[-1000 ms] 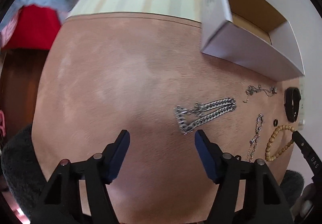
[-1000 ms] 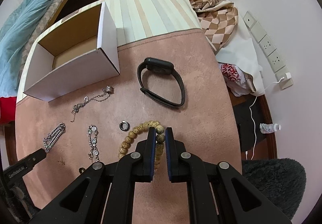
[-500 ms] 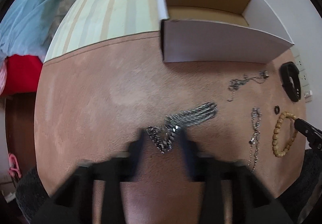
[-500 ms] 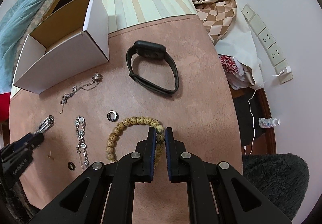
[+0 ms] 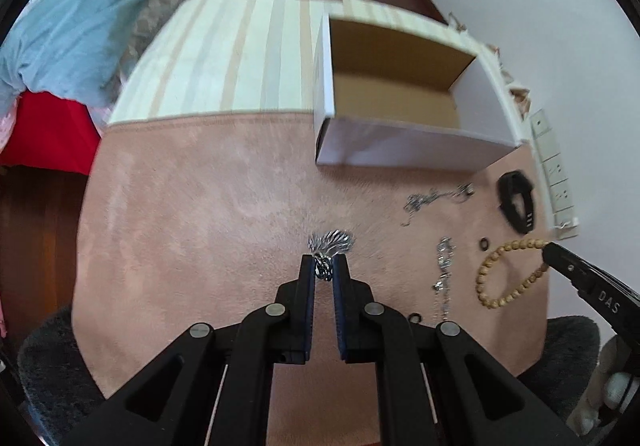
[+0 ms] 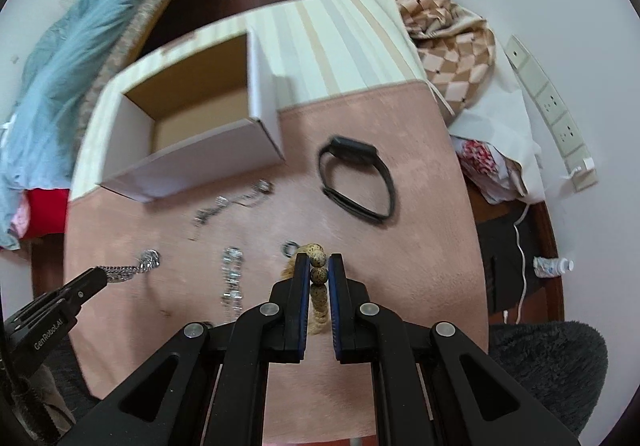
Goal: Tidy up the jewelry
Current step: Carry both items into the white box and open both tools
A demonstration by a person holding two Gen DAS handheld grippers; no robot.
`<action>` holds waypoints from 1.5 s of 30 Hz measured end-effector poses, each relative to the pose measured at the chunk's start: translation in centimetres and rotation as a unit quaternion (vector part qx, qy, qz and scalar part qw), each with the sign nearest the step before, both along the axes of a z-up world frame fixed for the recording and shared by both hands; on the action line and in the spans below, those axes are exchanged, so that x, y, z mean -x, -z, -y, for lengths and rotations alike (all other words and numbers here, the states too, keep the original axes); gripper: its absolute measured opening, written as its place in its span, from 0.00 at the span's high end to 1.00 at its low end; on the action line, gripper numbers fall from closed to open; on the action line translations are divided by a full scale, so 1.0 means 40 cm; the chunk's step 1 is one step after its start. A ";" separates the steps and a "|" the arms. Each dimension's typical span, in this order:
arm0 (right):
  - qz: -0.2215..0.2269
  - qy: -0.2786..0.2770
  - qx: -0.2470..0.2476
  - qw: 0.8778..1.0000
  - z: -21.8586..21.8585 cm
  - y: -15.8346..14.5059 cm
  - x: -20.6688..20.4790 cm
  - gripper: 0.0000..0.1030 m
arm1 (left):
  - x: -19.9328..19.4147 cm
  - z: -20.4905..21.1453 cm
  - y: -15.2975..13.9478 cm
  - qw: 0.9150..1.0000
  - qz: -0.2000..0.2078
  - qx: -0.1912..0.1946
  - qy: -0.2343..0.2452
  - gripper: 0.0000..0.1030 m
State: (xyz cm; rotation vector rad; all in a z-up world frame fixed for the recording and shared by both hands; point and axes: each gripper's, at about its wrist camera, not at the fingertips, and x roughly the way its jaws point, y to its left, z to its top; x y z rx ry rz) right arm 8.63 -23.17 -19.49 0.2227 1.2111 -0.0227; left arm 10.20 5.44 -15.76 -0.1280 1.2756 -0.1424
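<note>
Inside, white box point(image 5: 404, 149) bare (cardboard floor visible); chain point(image 5: 330, 246), beads point(image 6: 318, 274) gripped outside.

One open cardboard box point(image 6: 192, 161) stands on the bench point(image 6: 420, 213). There are three silver chains: a thick one point(image 5: 332, 246), a thin one point(image 5: 436, 199) and a linked one point(image 5: 444, 266). One wooden bead bracelet point(image 5: 504, 270), one black wristband point(image 6: 360, 177), two small dark rings point(image 5: 483, 244) point(image 5: 415, 317).

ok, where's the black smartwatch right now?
The black smartwatch lies on the pink mat, right of the open cardboard box in the right wrist view, beyond the right gripper holding the bead bracelet.
</note>
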 end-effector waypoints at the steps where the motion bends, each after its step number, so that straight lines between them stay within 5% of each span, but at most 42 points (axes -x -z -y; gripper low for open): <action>1: 0.004 -0.003 -0.003 1.000 -0.006 -0.013 -0.001 0.91 | 0.004 -0.002 -0.017 1.000 0.006 0.003 0.000 0.94; 13: 0.056 -0.045 -0.042 0.997 -0.059 -0.184 -0.041 0.91 | -0.043 0.012 -0.226 0.995 0.083 0.052 0.004 0.94; 21: 0.091 -0.066 -0.052 0.992 -0.090 -0.286 -0.173 0.91 | -0.153 0.048 -0.315 0.991 0.116 0.065 0.020 0.94; 34: 0.027 -0.088 -0.060 0.994 -0.144 -0.191 -0.423 0.91 | -0.369 0.080 -0.176 0.995 0.029 0.093 0.029 0.94; 41: -0.035 -0.100 -0.135 0.985 -0.151 -0.110 -0.490 0.91 | -0.417 0.070 -0.138 0.998 0.004 0.061 -0.004 0.91; 43: -0.051 -0.095 -0.119 0.987 -0.145 -0.086 -0.491 0.90 | -0.421 0.065 -0.133 0.999 0.003 0.039 -0.008 0.82; 45: -0.052 -0.097 -0.092 0.990 -0.143 -0.075 -0.481 0.80 | -0.420 0.058 -0.129 1.000 0.008 0.007 -0.017 0.38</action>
